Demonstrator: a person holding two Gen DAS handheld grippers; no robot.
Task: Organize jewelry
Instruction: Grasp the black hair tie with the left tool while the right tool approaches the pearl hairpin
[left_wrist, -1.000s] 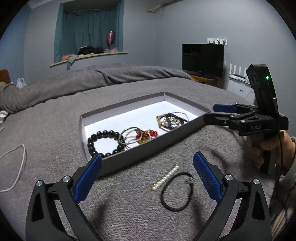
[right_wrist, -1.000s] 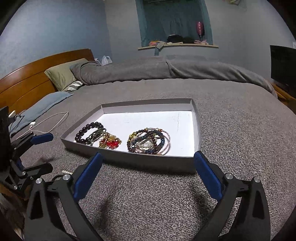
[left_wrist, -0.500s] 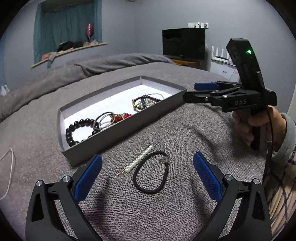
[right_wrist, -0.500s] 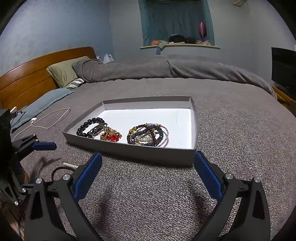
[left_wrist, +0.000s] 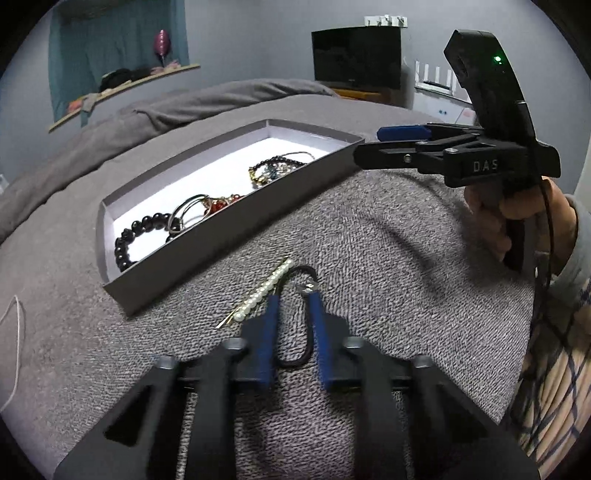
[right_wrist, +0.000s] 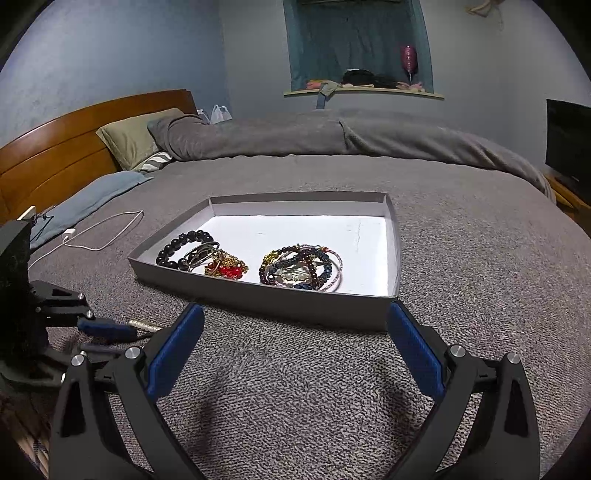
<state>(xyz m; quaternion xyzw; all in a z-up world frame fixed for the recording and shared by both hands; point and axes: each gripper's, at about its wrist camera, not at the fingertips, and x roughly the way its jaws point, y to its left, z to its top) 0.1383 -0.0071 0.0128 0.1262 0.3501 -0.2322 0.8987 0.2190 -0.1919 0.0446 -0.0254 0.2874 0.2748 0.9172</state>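
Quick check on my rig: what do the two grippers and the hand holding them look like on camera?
Both the left gripper and the right gripper are matte black frames with silver screws and blue pads on the jaws. From the left wrist view, the right gripper carries white "DAS" lettering, a green LED on its upright block and a black cable. The bare hand wears a plaid-patterned sleeve.

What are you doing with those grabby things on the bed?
A person is tidying jewelry into a gray tray on the bed. The left gripper is down on the blanket with its jaws narrowed around a black hair tie, though not fully shut. A pearl hair clip lies just beside it, not in the tray yet. The right gripper hangs open in front of the tray, holding nothing. A black bead bracelet and other bracelets are already inside.
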